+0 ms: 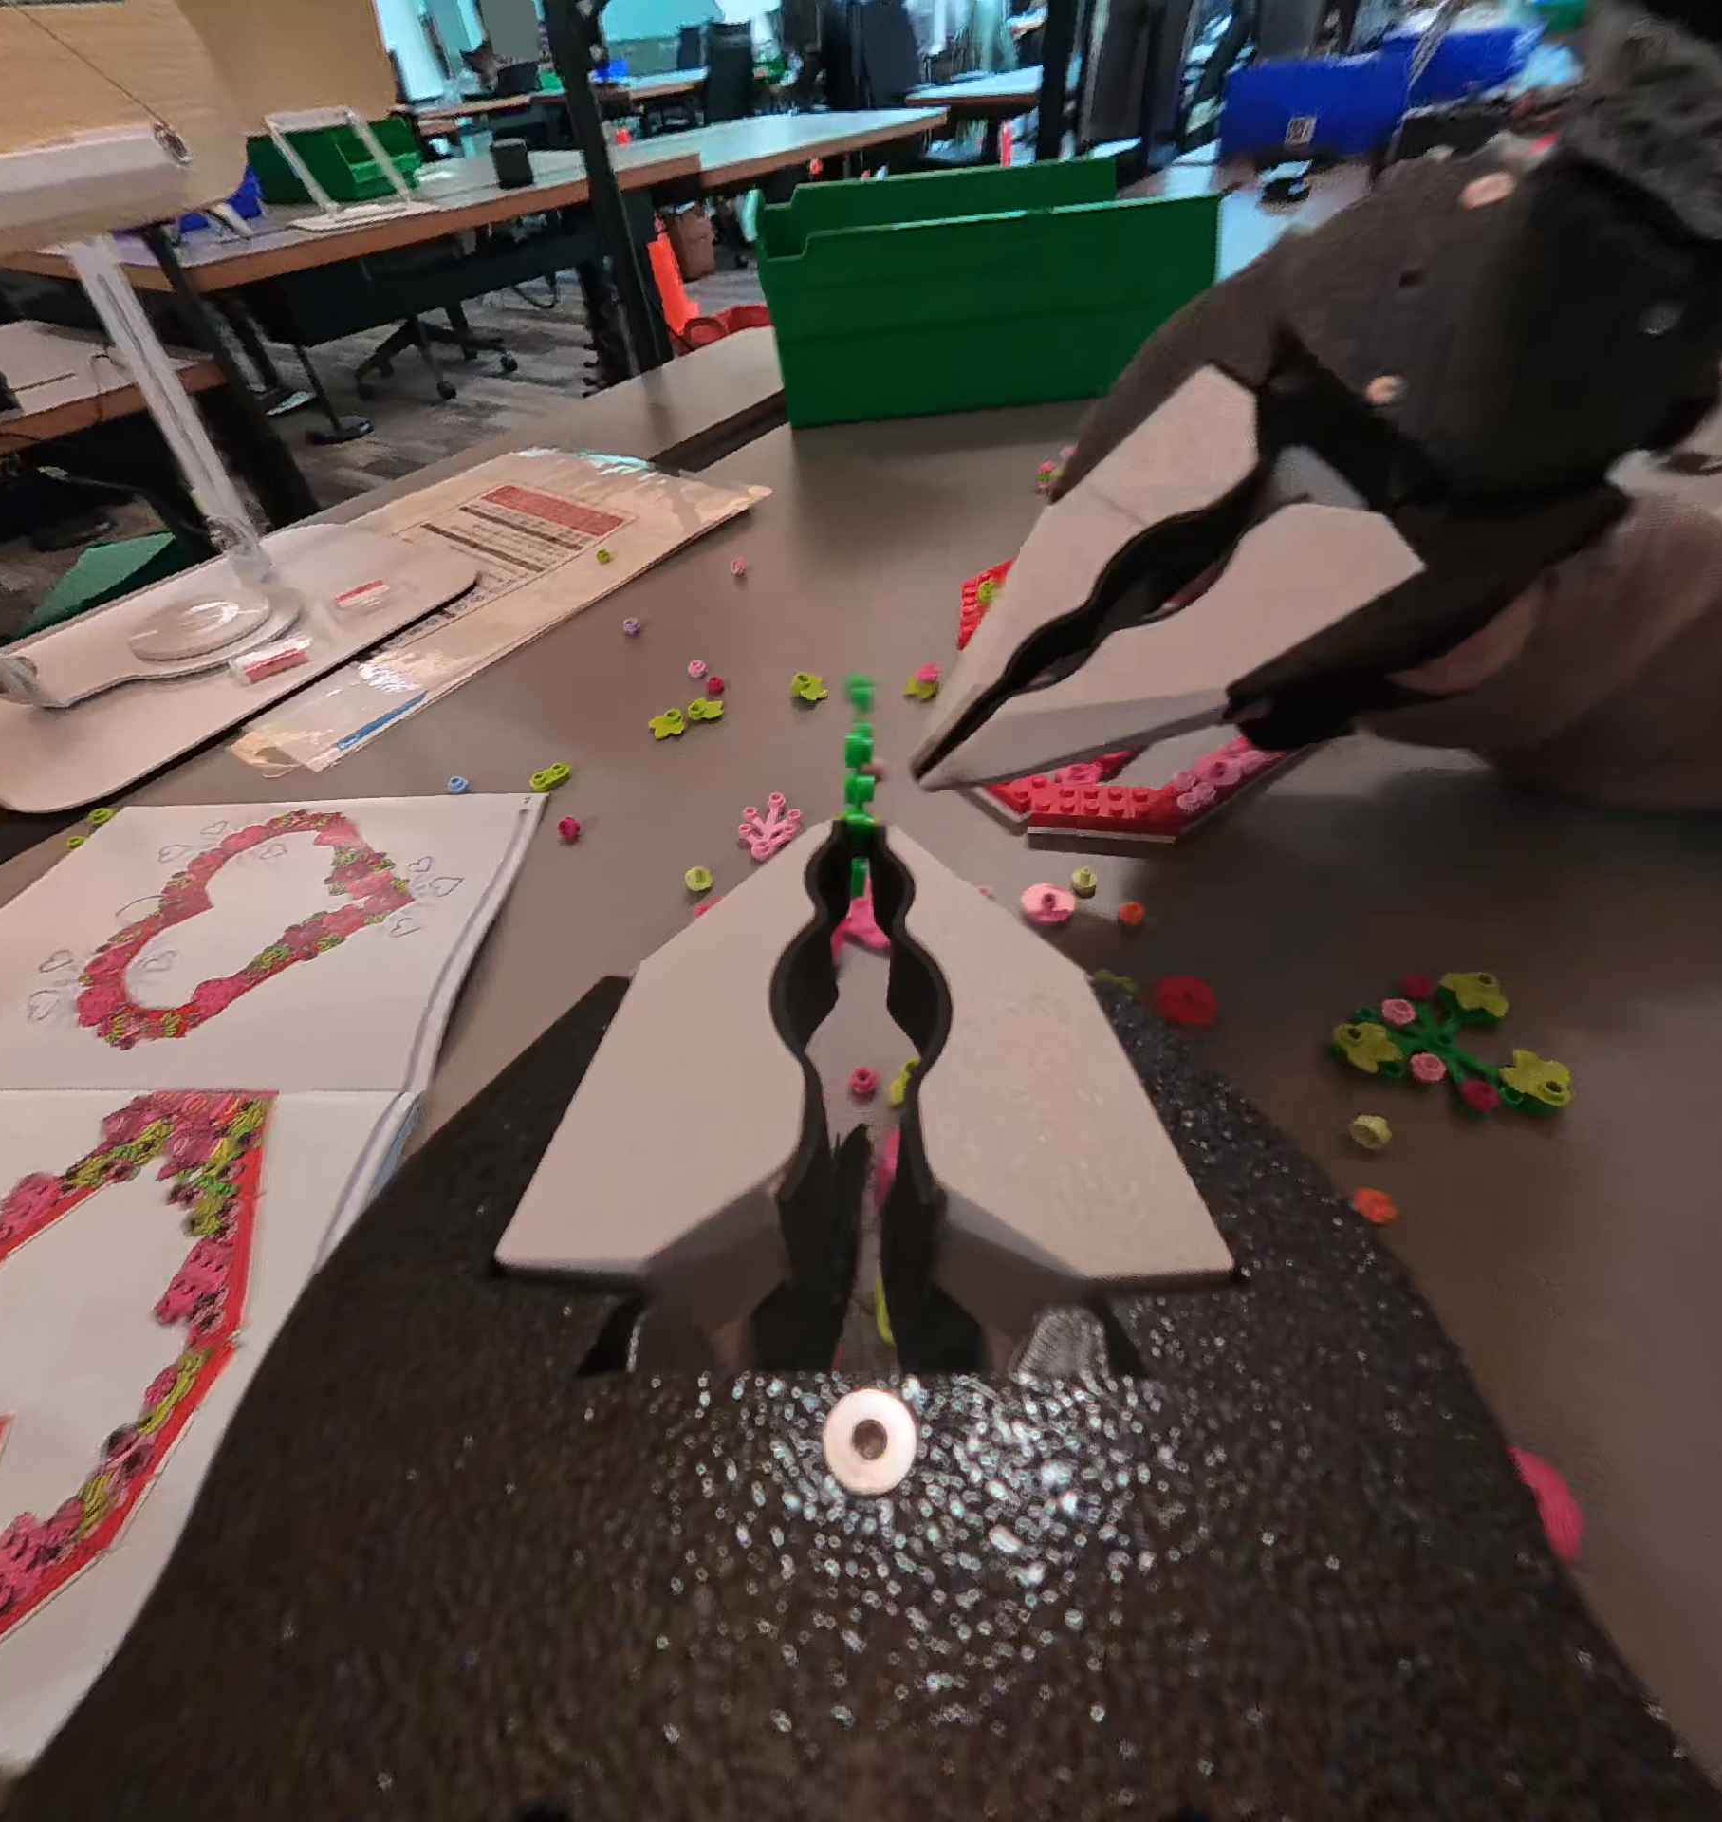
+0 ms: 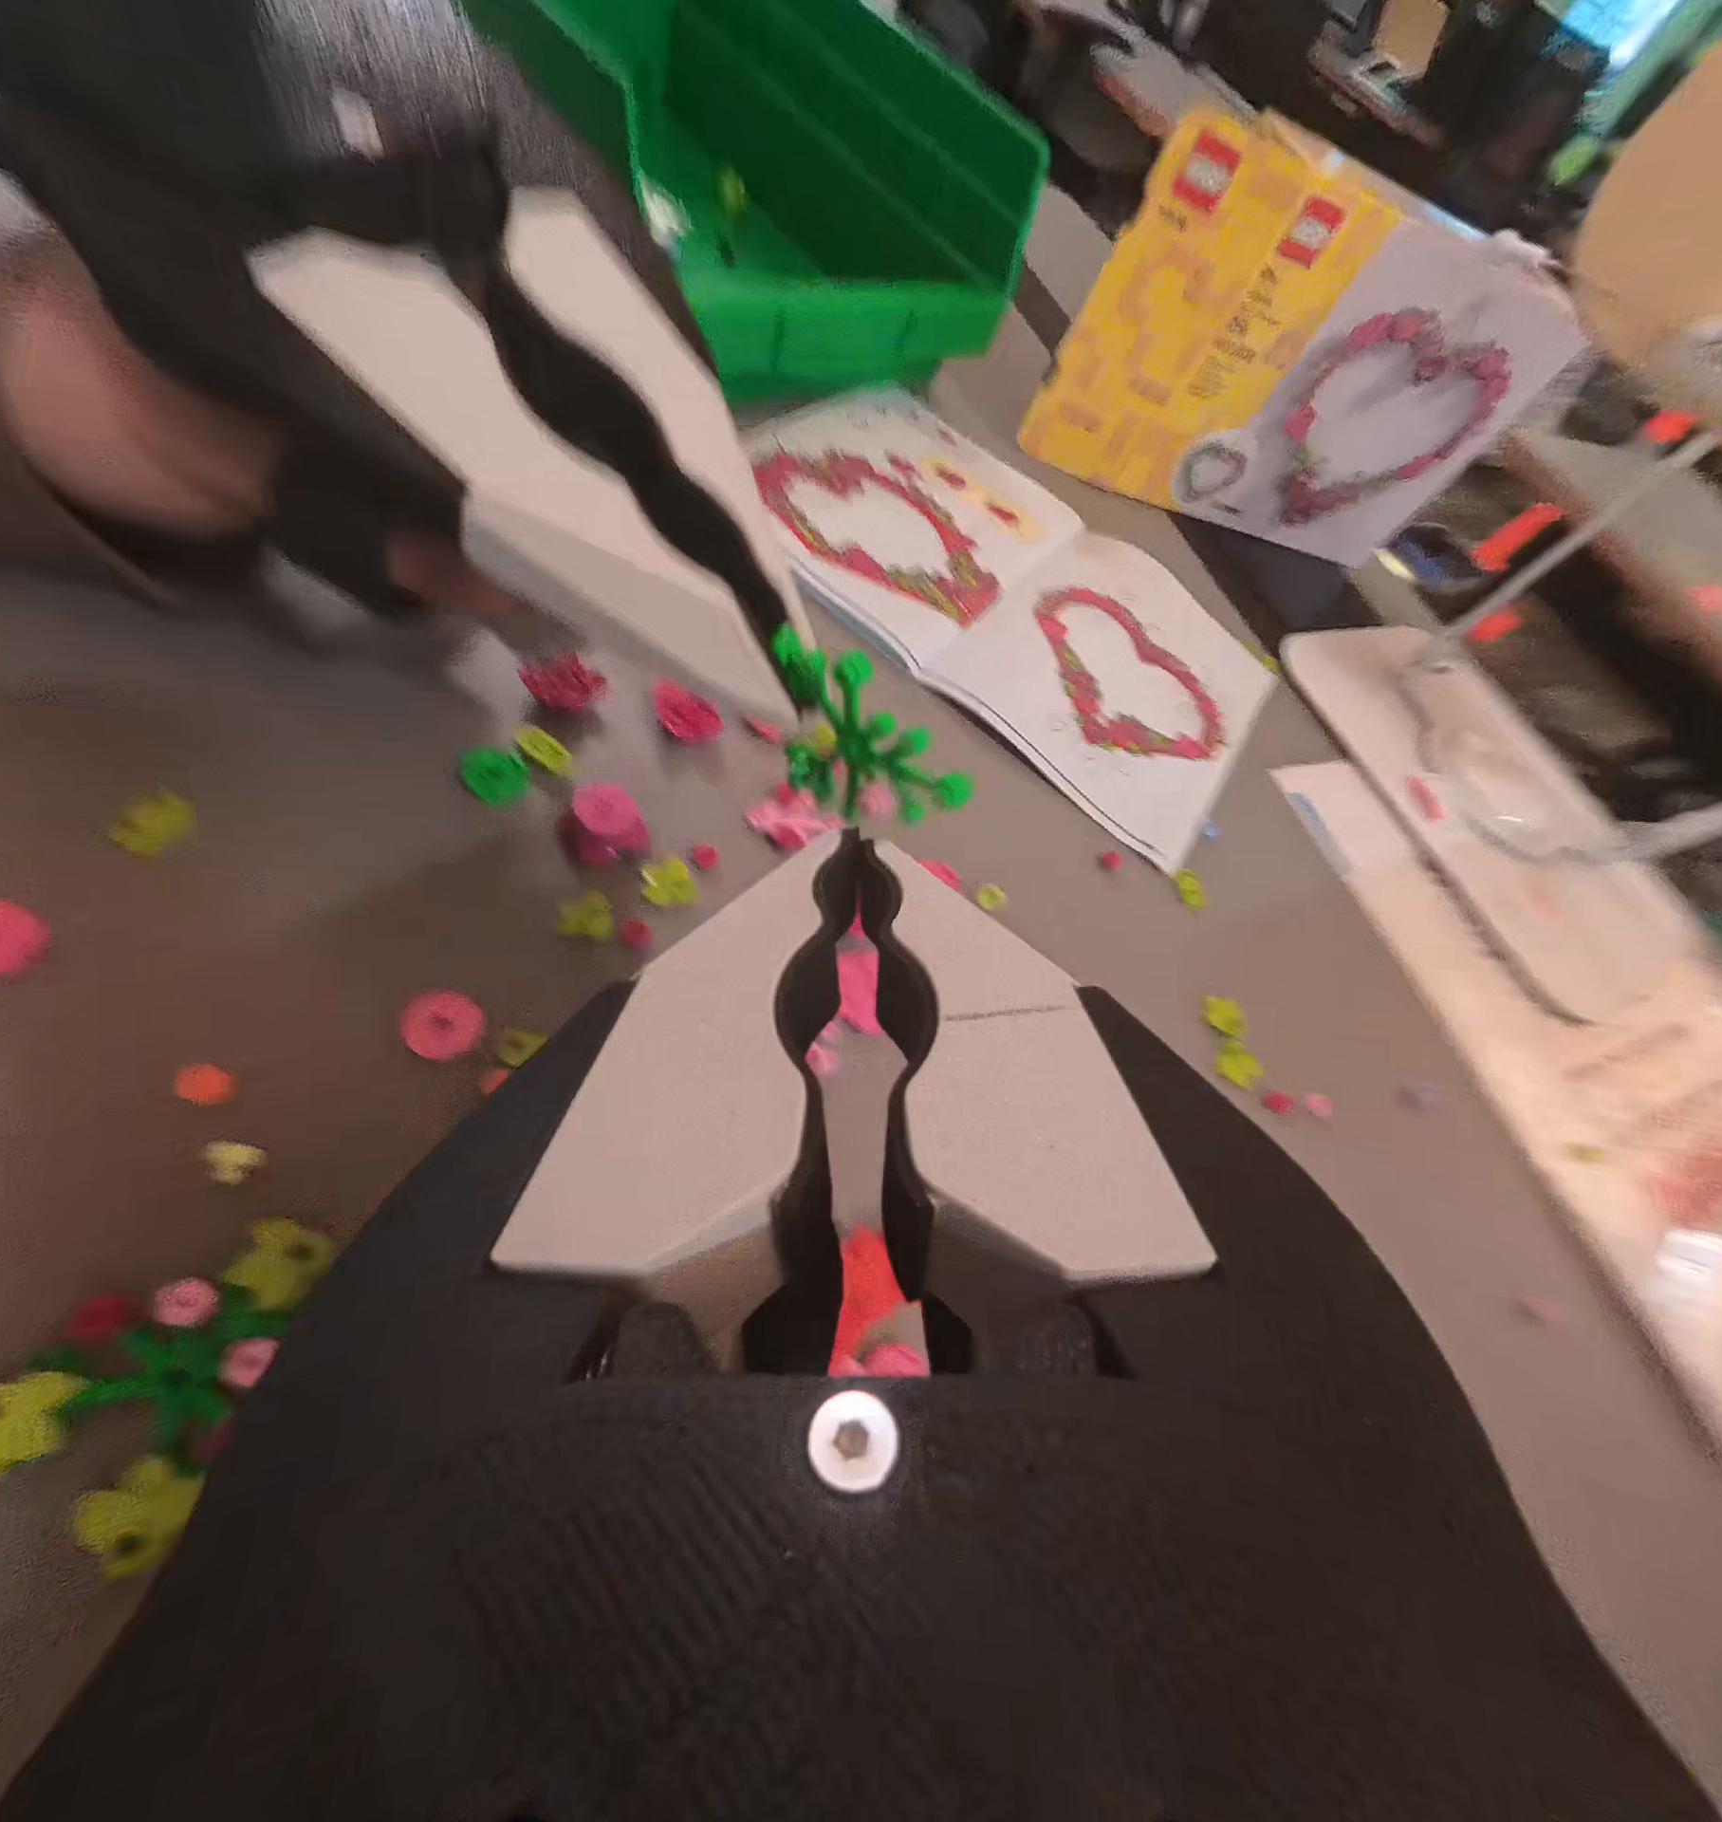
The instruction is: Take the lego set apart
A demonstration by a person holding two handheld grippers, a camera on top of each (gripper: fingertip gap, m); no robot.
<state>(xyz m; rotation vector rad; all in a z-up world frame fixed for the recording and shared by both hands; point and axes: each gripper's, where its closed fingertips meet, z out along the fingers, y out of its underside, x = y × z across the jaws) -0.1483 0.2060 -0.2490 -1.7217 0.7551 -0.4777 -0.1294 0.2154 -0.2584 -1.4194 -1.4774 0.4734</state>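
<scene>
My left gripper [image 1: 862, 838] is shut on a green branching plant piece [image 1: 859, 759], which stands edge-on out of its tips above the table. In the right wrist view the left gripper [image 2: 788, 690] pinches one branch of this piece [image 2: 852, 735], and a small pink flower sits on it. My right gripper [image 2: 857, 846] is shut, its tips right at the piece's lower stem. It comes in from the right in the left wrist view [image 1: 921, 779]. The red heart frame [image 1: 1103, 799] lies on the table under the right gripper.
A green cross piece with flowers [image 1: 1448, 1055] lies at the right. Several loose flowers and leaves, such as a pink coral piece [image 1: 768, 823], are scattered around. An open instruction booklet [image 1: 245, 937], a green bin [image 1: 985, 296], the set's box [image 2: 1280, 325] and a lamp base [image 1: 206, 611] stand around.
</scene>
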